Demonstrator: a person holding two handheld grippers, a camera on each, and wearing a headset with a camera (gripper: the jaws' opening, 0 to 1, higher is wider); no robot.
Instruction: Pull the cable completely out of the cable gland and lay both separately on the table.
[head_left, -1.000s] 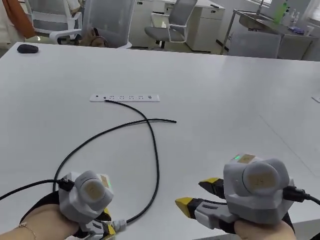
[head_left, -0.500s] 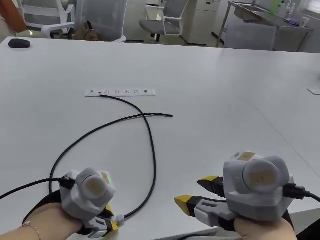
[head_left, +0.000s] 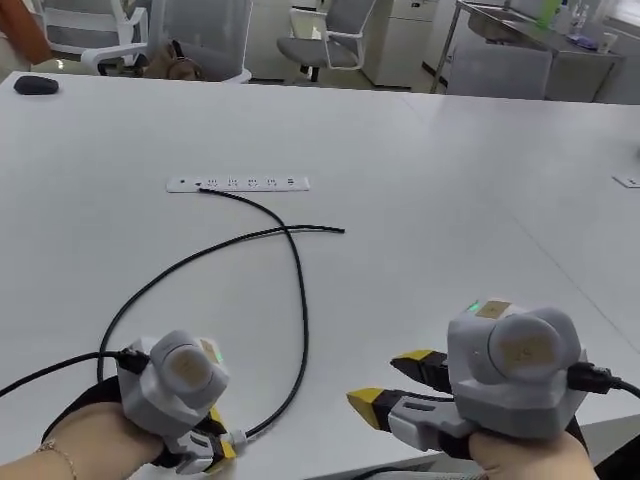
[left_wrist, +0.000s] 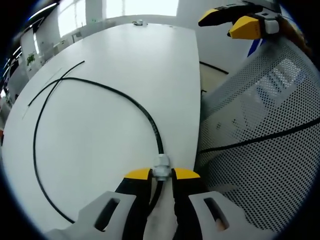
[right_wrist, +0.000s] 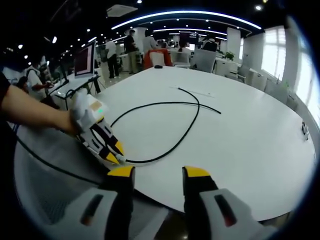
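Observation:
A long black cable (head_left: 301, 300) lies in a crossed loop on the white table (head_left: 450, 200). Its free end (head_left: 341, 231) points right. The small light-grey cable gland (head_left: 237, 438) sits on the cable at the near table edge. My left gripper (head_left: 225, 446) is shut on the gland. In the left gripper view the gland (left_wrist: 161, 168) is pinched between the yellow fingertips (left_wrist: 138, 174), and the cable (left_wrist: 148, 118) curves away from it. My right gripper (head_left: 386, 380) hovers open with nothing in it past the table's near edge. In its own view it (right_wrist: 158, 172) faces the left gripper (right_wrist: 98, 135) and the cable (right_wrist: 183, 133).
A white power strip (head_left: 238, 183) lies beyond the loop, and a dark mouse (head_left: 35, 85) sits at the far left corner. Office chairs (head_left: 330, 40) stand behind the table. The left gripper's own cord (head_left: 50, 369) trails off to the left.
The head camera has tilted a little. Both grippers keep their places, the left still shut on the gland, the right still open.

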